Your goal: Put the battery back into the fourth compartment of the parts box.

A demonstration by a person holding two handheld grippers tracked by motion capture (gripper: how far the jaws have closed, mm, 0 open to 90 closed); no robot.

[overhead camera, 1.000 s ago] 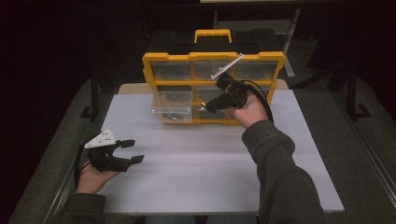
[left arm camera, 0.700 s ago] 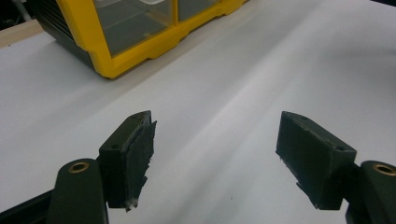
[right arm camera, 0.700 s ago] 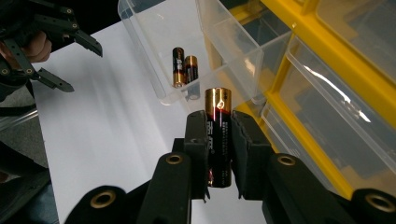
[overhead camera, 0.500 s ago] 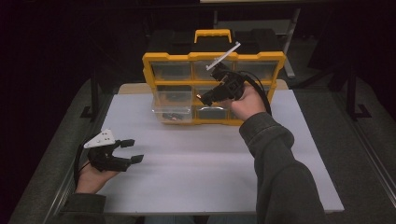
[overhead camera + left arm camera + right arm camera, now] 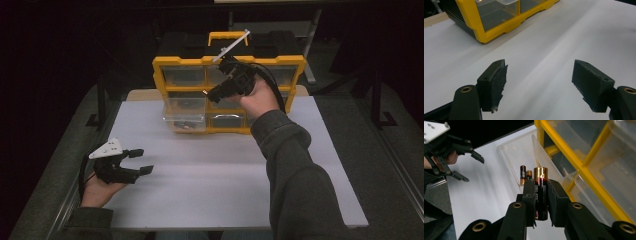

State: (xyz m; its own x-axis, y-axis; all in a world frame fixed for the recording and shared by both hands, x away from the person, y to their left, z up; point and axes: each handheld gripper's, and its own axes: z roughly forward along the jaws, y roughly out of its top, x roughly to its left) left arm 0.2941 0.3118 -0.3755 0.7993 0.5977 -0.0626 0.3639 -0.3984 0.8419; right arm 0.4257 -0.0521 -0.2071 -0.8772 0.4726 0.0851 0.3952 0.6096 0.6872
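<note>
A yellow organizer (image 5: 159, 75) with clear drawers stands at the back of the white mat (image 5: 210, 170). Its lower left drawer (image 5: 184, 111) is pulled out, with two batteries (image 5: 523, 173) lying inside. My right gripper (image 5: 207, 93) hangs in the air in front of the organizer's middle row, shut on a black-and-copper battery (image 5: 541, 187) that stands upright between its pads. Down at the mat's left edge my left gripper (image 5: 144, 160) rests low in the hand, open with nothing between its pads (image 5: 496, 82). In the right gripper view, that left gripper (image 5: 474, 170) appears at upper left.
The organizer's yellow corner (image 5: 469, 20) sits ahead and left of the left gripper. Dark floor and black frame legs (image 5: 101, 100) surround the table. Bare white mat stretches between the two hands.
My right gripper has risen with the battery, from the level of the open drawer to the organizer's middle row. The left gripper has stayed put.
</note>
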